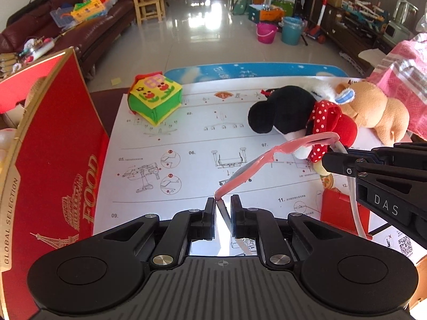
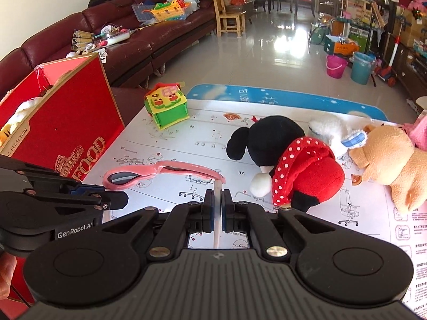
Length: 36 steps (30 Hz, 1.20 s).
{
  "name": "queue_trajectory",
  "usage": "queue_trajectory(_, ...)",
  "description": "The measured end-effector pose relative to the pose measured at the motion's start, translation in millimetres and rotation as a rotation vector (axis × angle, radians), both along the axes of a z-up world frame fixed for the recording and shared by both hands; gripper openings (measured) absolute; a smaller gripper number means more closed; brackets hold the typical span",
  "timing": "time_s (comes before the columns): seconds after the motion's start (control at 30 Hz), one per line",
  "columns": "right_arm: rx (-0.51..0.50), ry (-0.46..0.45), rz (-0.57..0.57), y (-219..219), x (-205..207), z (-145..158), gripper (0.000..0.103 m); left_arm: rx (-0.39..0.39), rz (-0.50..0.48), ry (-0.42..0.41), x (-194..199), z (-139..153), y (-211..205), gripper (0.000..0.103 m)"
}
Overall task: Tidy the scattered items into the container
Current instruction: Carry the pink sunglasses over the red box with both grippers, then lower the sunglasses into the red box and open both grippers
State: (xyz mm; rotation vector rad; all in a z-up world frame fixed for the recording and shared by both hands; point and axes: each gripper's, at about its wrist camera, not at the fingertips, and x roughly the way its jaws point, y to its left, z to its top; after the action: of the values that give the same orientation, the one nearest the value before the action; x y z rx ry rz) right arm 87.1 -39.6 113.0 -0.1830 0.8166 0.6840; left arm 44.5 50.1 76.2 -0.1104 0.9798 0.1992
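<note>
Sunglasses (image 1: 248, 168) hang above the paper sheet (image 1: 186, 165), strung between both tools: left gripper (image 1: 222, 208) clamped on one temple arm, right gripper (image 2: 218, 200) clamped on the other. Their long axis spans the two. Farther left stands the red box (image 1: 61, 144), nearer the left hand.

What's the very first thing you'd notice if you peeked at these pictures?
Probably the pink sunglasses held up over the paper-covered table, one arm pinched in the left hand-held gripper and the other in the right hand-held gripper. Behind them a black mouse doll in a red spotted dress lies beside a tan teddy bear, and a big red box stands at the left.
</note>
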Motion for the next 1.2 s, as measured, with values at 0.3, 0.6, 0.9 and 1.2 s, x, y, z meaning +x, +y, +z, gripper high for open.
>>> queue_trajectory(0.3, 0.025, -0.109, 0.051, 17.9, -9.3, 46.6, 0.006, 0.029, 0.038, -0.099, -18.5, 52.0, 17.1, 0.006)
queue_trajectory(0.6, 0.039, -0.21, 0.199, 81.0, -28.4, 101.4, 0.006, 0.02, 0.148, -0.139, -49.7, 108.0, 82.2, 0.006)
queue_trajectory(0.9, 0.036, -0.227, 0.334, 154.6, -52.2, 121.6, 0.006, 0.046, 0.253, -0.131, -85.7, 129.9, 151.3, 0.006)
queue_trajectory(1.2, 0.033, -0.219, 0.41, 238.8, -60.2, 130.6, 0.006, 0.062, 0.373, -0.103, -90.4, 135.2, 233.1, 0.006)
